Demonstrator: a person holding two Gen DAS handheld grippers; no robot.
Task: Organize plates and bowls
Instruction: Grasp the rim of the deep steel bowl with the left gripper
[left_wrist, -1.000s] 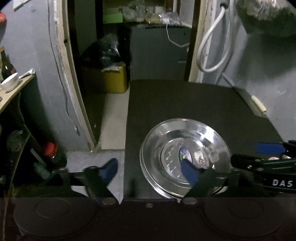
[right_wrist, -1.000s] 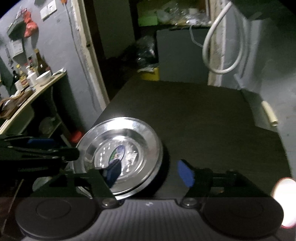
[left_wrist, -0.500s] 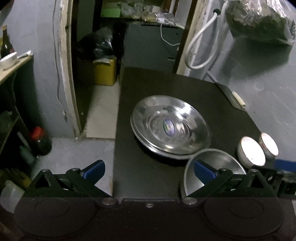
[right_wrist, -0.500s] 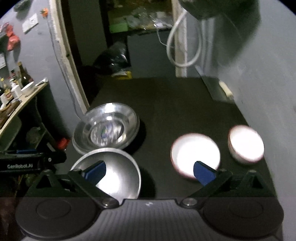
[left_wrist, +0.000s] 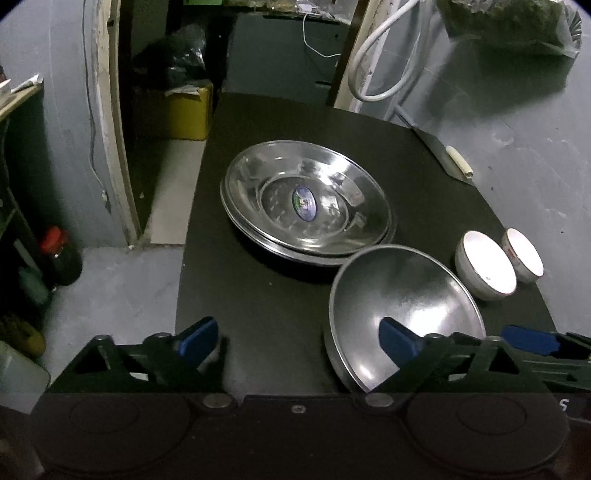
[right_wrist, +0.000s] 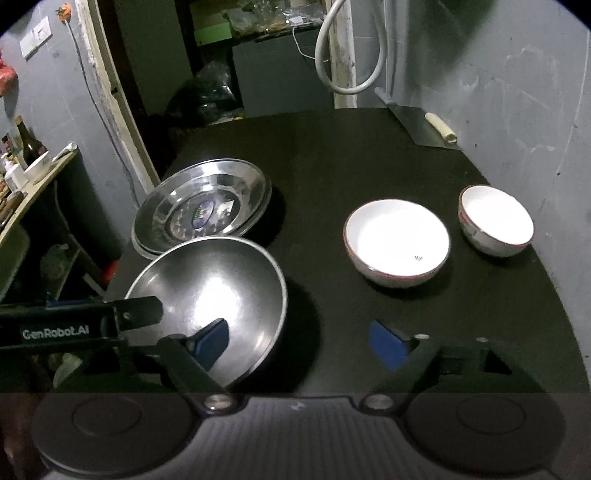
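Observation:
Two stacked steel plates (left_wrist: 306, 203) sit at the table's left side, also in the right wrist view (right_wrist: 201, 210). A steel bowl (left_wrist: 402, 306) stands nearer, also in the right wrist view (right_wrist: 210, 291). Two white bowls stand to the right: a larger one (right_wrist: 397, 242) and a smaller one (right_wrist: 495, 219). My left gripper (left_wrist: 295, 338) is open and empty above the table's near edge, its right finger over the steel bowl. My right gripper (right_wrist: 299, 341) is open and empty, its left finger over the steel bowl.
The black table (right_wrist: 332, 155) meets a grey wall on the right. A cleaver (right_wrist: 424, 125) lies at the back right. A white hose (right_wrist: 351, 55) hangs behind. A doorway and a shelf with bottles (right_wrist: 26, 158) lie to the left.
Both grippers have pulled back and up from the steel plates. The steel bowl and two white bowls have come into view. Both stay open.

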